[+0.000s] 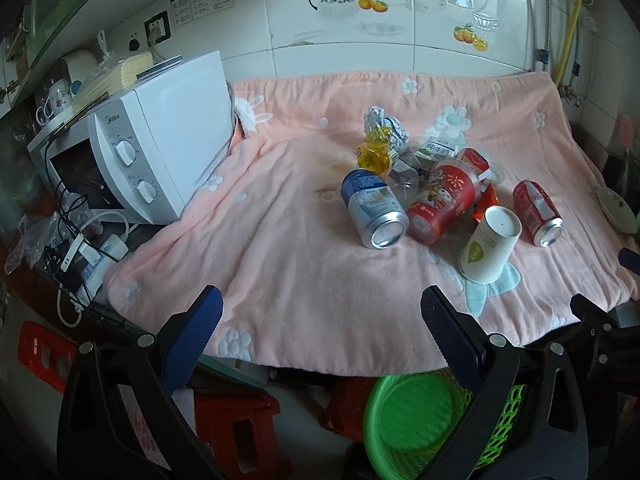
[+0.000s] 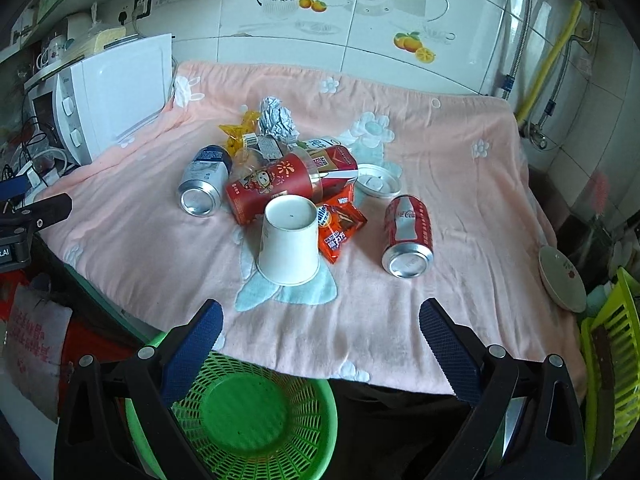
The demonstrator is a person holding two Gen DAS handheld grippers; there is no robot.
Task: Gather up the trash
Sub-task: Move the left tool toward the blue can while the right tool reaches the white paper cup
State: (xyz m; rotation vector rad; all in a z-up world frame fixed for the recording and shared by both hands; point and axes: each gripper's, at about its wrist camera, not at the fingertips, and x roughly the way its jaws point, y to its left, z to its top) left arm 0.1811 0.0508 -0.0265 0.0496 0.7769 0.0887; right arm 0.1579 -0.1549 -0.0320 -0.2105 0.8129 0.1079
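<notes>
A pile of trash lies on a pink towel: a blue-and-silver can, a red printed cup, an upturned white paper cup, a red cola can, an orange snack wrapper, a foil ball and yellow wrappers. A green mesh basket sits below the table's front edge. My left gripper and right gripper are both open and empty, short of the pile.
A white microwave stands at the left on the towel's edge, with cables and a power strip beside it. A plate leans at the right edge. A yellow-green rack stands at far right. Red stools are below.
</notes>
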